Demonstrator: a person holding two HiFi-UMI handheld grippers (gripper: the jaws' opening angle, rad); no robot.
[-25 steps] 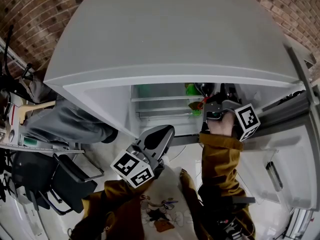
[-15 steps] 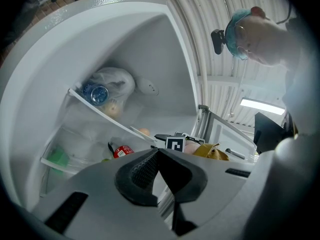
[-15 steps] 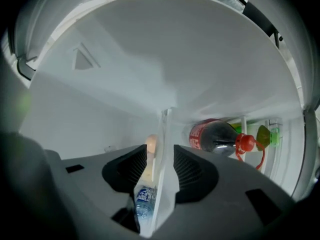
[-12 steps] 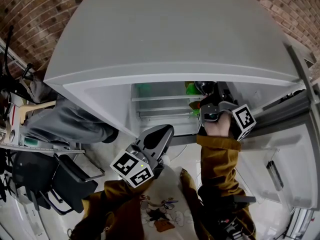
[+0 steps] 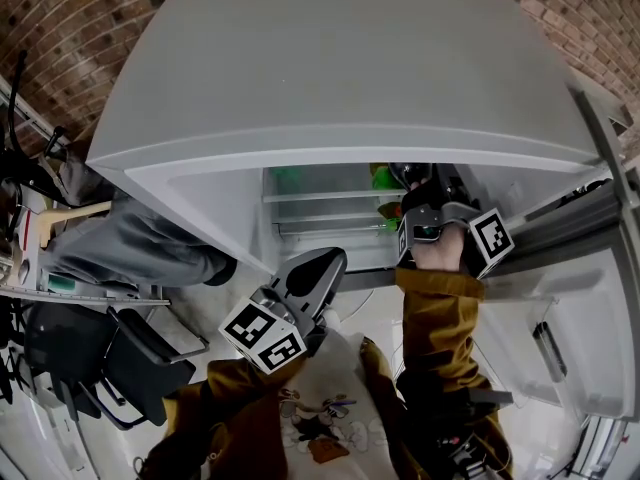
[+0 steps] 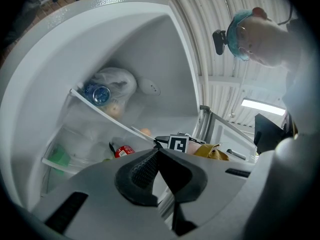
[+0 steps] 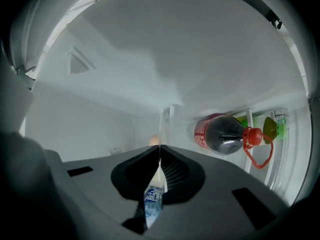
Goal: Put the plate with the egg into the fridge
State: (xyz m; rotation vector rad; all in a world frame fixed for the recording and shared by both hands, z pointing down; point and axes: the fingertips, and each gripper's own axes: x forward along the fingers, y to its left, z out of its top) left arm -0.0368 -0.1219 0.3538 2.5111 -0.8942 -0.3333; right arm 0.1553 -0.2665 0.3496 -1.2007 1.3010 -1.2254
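The egg (image 7: 155,140) shows small and pale just past my right gripper's tips, and in the left gripper view the egg (image 6: 145,131) lies on a fridge shelf (image 6: 100,115) beside the right gripper's marker cube. I cannot make out the plate under it. My right gripper (image 5: 430,196) reaches into the open fridge (image 5: 330,213). Its jaws (image 7: 160,147) are closing, the tips nearly touch, and I see nothing held between them. My left gripper (image 5: 334,259) hangs shut and empty in front of my chest, outside the fridge; in its own view the left gripper (image 6: 158,152) points at the shelves.
A cola bottle (image 7: 220,133) with a red cap lies right of the right jaws. A small water bottle (image 7: 152,201) shows below them. A bag with a blue-capped bottle (image 6: 107,91) fills the upper shelf. The fridge door (image 5: 560,298) stands open at right; a chair (image 5: 130,358) at left.
My right gripper has drawn back a little toward me and to the left at the fridge opening. The left gripper has stayed where it was.
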